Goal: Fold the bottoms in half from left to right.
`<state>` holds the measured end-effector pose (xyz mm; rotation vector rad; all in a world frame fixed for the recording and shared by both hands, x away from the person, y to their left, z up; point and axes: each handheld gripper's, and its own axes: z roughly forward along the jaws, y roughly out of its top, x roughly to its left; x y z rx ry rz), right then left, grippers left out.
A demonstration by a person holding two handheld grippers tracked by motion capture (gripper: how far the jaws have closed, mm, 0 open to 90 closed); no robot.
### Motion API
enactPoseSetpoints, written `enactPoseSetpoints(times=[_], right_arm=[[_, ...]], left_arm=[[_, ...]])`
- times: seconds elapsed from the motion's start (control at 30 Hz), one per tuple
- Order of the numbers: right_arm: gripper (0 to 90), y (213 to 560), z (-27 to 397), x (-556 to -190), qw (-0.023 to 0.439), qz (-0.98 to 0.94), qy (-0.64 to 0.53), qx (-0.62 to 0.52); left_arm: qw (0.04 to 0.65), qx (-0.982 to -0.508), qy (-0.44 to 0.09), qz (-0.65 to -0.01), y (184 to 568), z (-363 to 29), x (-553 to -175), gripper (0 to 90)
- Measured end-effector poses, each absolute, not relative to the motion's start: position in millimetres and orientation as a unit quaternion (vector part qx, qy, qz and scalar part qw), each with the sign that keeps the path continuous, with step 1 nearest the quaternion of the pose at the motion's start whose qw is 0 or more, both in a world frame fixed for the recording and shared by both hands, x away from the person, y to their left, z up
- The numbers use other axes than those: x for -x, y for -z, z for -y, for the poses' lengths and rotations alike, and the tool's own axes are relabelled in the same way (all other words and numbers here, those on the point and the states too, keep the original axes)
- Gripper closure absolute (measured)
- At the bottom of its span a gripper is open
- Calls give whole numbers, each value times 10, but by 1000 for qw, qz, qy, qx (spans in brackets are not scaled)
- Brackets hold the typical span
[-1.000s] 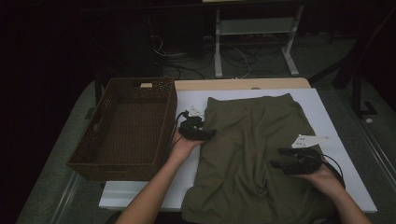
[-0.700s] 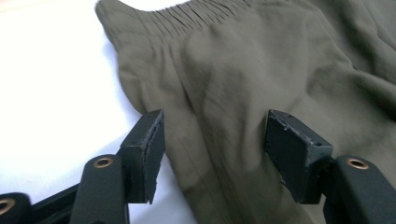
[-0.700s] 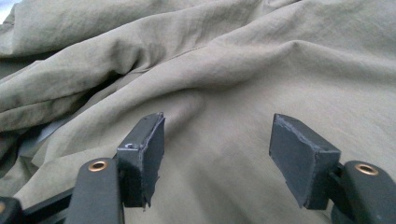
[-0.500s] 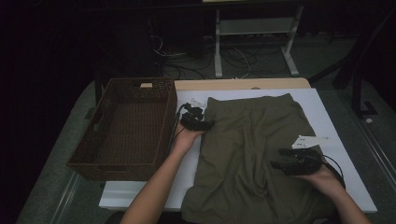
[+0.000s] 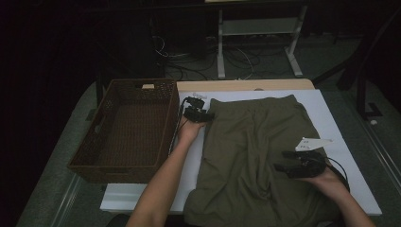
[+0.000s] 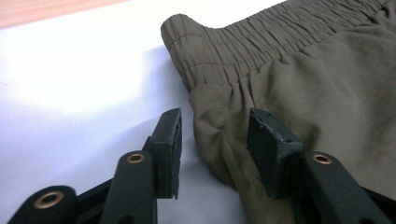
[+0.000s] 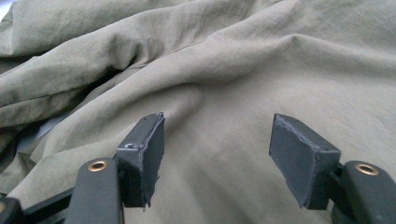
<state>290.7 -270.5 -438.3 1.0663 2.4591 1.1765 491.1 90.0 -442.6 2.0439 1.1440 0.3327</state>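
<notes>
The bottom hem of the olive shorts (image 5: 255,161) runs off the near edge of the high view, and the room behind the tabletop (image 5: 331,118) is too dark to read. Your left claw (image 5: 202,115) sits at the shorts' waistband corner, beside the wicker basket (image 5: 123,130); its jaws have just been closing around the side edge, pads not pressing yet. Your right claw (image 5: 288,166) rests released over the shorts' right side, nothing gripped.

No legible text or labels anywhere.
</notes>
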Motion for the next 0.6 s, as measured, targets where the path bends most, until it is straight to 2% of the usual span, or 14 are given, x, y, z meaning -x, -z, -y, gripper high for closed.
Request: enactPoseSetpoints(times=[0.27, 0.47, 0.6], right_arm=[[351, 4386, 2699, -2905, 107, -837, -397, -361], [352, 4383, 2704, -2897, 107, -836, -399, -362], [352, 4385, 2698, -2896, 107, -837, -397, -360]], left_arm=[[366, -806, -124, -449, 4469, -820, -4994, 595], [355, -811, -141, -443, 4500, -794, -4996, 711], [348, -816, -152, -436, 4498, -806, -4999, 839]])
